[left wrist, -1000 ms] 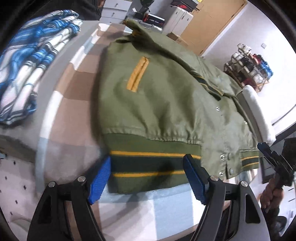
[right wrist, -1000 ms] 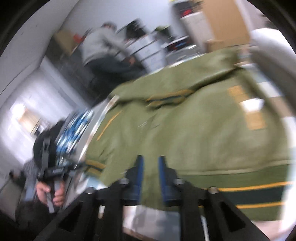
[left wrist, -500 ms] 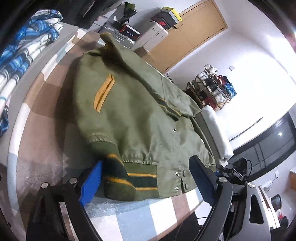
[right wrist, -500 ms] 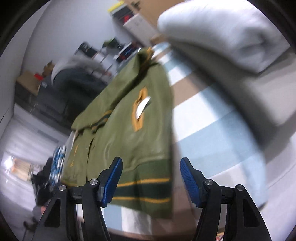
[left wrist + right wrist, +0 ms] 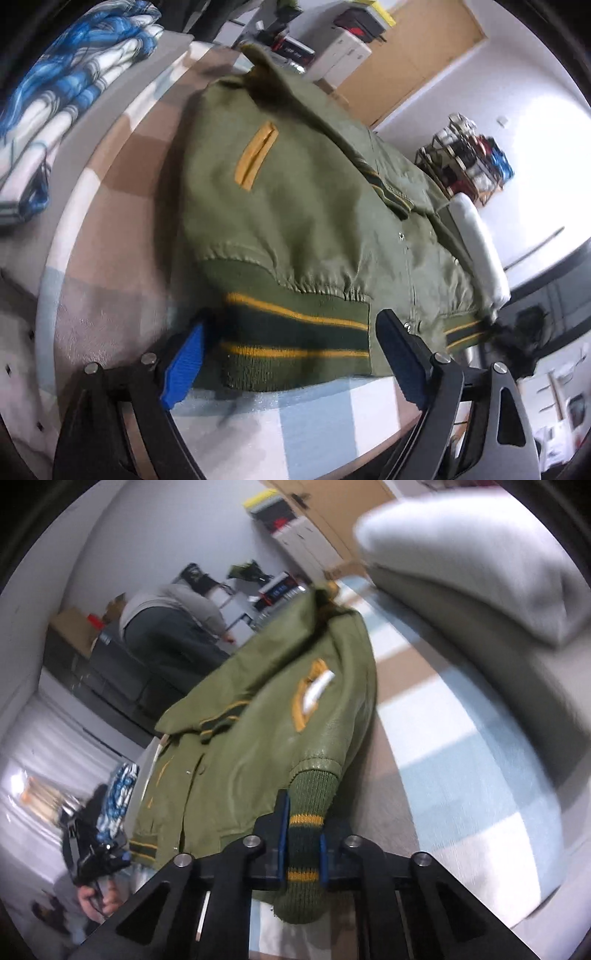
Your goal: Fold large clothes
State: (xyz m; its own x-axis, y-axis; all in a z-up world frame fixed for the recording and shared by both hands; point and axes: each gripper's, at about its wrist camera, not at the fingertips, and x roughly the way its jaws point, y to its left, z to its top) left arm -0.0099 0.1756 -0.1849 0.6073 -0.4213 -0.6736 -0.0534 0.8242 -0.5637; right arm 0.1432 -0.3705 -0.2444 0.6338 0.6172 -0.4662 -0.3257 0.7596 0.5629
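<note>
Green ribbed hem (image 5: 303,849) of jacket (image 5: 295,206) now pinched in our right gripper (image 5: 302,849), jaws apart 0.5 s ago. Jacket flat on checked table (image 5: 122,229). Left gripper (image 5: 291,369) jaws wide, straddling hem corner, not yet closed. We judge fold lift about ready.

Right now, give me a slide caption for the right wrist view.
Right gripper clamps the striped knit hem of an olive bomber jacket lying on a checked tablecloth.
</note>
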